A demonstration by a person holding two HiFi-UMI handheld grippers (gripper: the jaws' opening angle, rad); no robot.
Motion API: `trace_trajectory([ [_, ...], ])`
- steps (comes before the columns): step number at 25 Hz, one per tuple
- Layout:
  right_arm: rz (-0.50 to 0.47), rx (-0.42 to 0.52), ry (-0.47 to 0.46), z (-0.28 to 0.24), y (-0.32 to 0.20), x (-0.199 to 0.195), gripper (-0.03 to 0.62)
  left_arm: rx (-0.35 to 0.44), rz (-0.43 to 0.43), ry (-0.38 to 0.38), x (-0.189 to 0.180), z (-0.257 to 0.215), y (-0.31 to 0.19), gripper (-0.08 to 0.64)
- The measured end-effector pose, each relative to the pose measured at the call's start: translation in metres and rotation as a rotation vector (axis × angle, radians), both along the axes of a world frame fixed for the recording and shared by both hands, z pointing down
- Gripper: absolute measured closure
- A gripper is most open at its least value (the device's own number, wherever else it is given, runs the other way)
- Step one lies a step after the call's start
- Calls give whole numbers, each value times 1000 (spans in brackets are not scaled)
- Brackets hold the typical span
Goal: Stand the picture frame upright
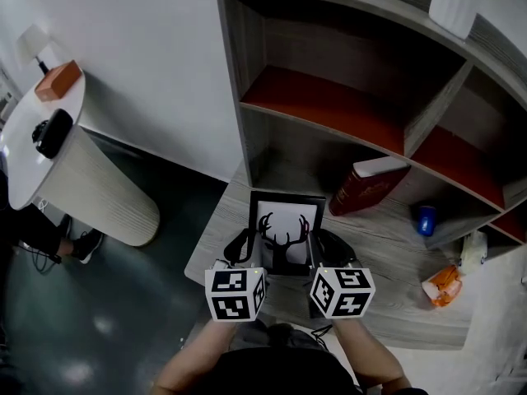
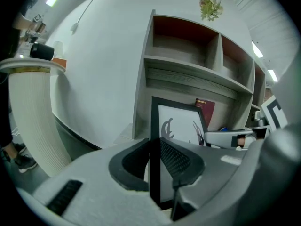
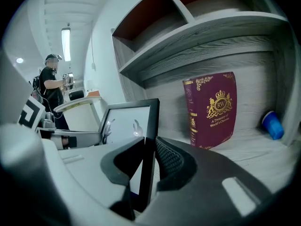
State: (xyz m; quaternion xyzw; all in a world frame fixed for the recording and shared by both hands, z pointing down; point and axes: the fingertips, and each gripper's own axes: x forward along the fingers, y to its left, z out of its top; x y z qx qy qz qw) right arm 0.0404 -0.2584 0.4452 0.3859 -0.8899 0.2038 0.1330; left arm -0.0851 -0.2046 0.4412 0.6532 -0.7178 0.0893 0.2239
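Observation:
The picture frame (image 1: 285, 232) is black with a white print of deer antlers. It stands nearly upright on the lowest shelf board, facing me. My left gripper (image 1: 245, 250) is shut on the frame's left edge (image 2: 155, 140), and its pads press both faces. My right gripper (image 1: 326, 252) is shut on the frame's right edge (image 3: 149, 145) in the same way. Each gripper view shows the other gripper's arm across the print.
A dark red book (image 1: 366, 186) leans in the shelf unit (image 1: 329, 105) just right of the frame. Farther right are a blue cup (image 1: 425, 219) and an orange packet (image 1: 445, 285). A round white side table (image 1: 49, 130) stands at the left. A person (image 3: 51, 86) stands far off.

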Motion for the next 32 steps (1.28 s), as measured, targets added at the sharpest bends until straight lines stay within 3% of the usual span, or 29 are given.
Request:
trace_trajectory([
  [9, 29, 16, -12, 0, -22, -2, 523, 21, 0, -13, -3, 0, -24, 492],
  [32, 219, 14, 9, 9, -80, -19, 523, 32, 141, -29, -29, 8, -109, 492],
])
